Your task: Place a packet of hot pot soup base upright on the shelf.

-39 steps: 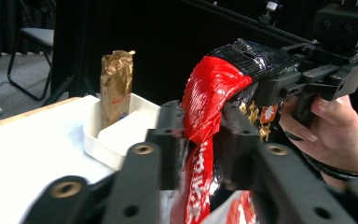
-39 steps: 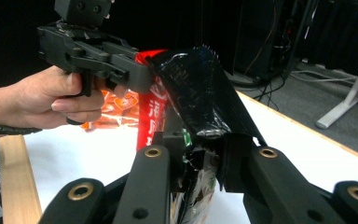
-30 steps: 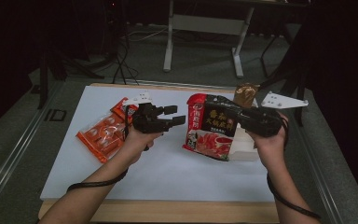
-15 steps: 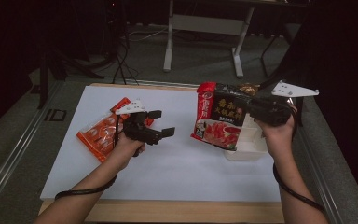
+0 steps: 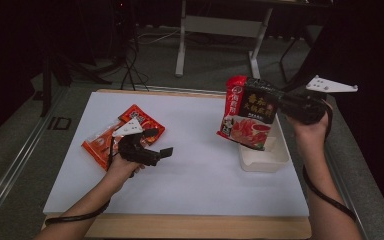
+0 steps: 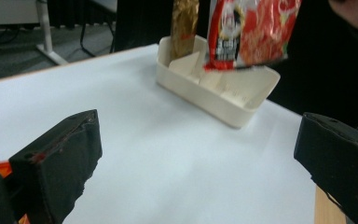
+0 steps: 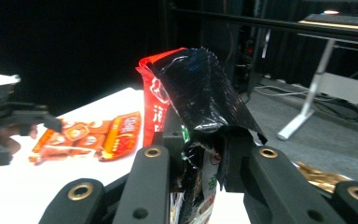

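Over the white tabletop (image 5: 190, 165) I keep my right gripper (image 5: 287, 102) pinching the red-and-black foil pouch (image 5: 247, 112) by its top edge so it hangs above the cream plastic bin (image 5: 265, 162), presumably ready to drop in, while my left gripper (image 5: 162, 150), jaws spread and empty, waits beside the orange sachets (image 5: 102, 142).

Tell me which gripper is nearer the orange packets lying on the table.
Left. The left gripper hovers open right beside the orange packets, at their near edge. The right gripper is across the table, above the white tray, shut on the red-and-black pouch.
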